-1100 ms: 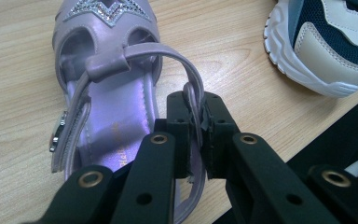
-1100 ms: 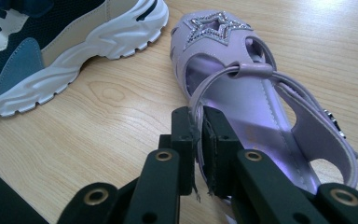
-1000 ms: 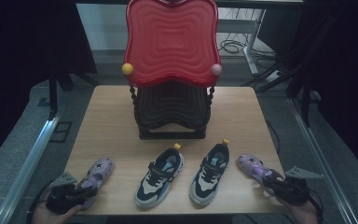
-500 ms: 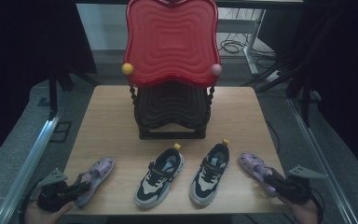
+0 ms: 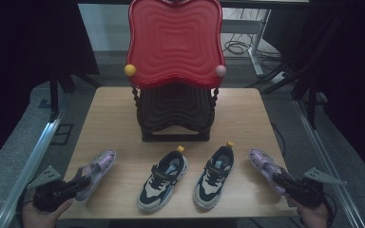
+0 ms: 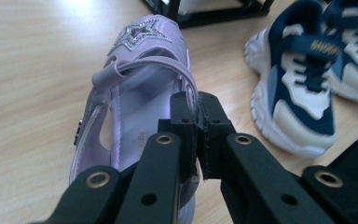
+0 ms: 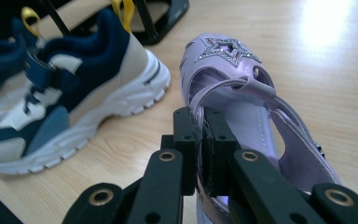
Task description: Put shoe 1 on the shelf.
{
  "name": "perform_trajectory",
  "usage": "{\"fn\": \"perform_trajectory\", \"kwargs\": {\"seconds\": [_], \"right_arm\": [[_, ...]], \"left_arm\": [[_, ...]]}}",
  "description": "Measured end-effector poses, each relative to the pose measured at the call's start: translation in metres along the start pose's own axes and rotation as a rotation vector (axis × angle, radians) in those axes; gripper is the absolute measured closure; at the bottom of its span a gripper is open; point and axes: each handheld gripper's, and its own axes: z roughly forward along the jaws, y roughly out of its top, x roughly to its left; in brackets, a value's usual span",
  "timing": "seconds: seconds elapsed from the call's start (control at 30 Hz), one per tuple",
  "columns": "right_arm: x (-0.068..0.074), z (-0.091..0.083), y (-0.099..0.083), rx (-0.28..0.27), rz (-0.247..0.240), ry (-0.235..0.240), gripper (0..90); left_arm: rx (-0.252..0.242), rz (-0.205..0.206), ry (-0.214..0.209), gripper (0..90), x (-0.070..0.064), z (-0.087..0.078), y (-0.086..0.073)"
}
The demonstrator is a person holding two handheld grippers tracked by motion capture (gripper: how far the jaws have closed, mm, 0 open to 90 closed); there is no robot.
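Left gripper point(image 5: 78, 183) is gripping the left sandal point(image 5: 96, 167); right gripper point(image 5: 281, 179) is gripping the right sandal point(image 5: 263, 162), sneakers point(image 5: 186, 177) lying between.

The navy sneaker's strap point(image 6: 318, 45) carries yellow lettering, too blurred to read.

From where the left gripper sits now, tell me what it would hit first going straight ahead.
The left gripper, shut on the lilac star-trimmed sandal, points along the sandal toward the black base of the red-topped shoe rack; likely that, though depth is unclear.

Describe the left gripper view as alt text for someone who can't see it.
Two black jaws of the left gripper are shut on the heel edge of a lilac sandal with a glittery star on its toe, lying on a wooden table. A navy-and-white sneaker sits to its right.
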Motion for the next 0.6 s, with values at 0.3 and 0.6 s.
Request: {"fn": "perform_trajectory", "kwargs": {"seconds": [0.3, 0.6], "right_arm": [[0.008, -0.001, 0.012, -0.084, 0.011, 0.014, 85.9], [0.017, 0.006, 0.024, -0.112, 0.002, 0.018, 85.9]], "left_arm": [[-0.035, 0.0, -0.04, 86.3, -0.001, 0.011, 0.017], [-0.051, 0.012, -0.066, 86.1, -0.005, 0.022, 0.034]]}}
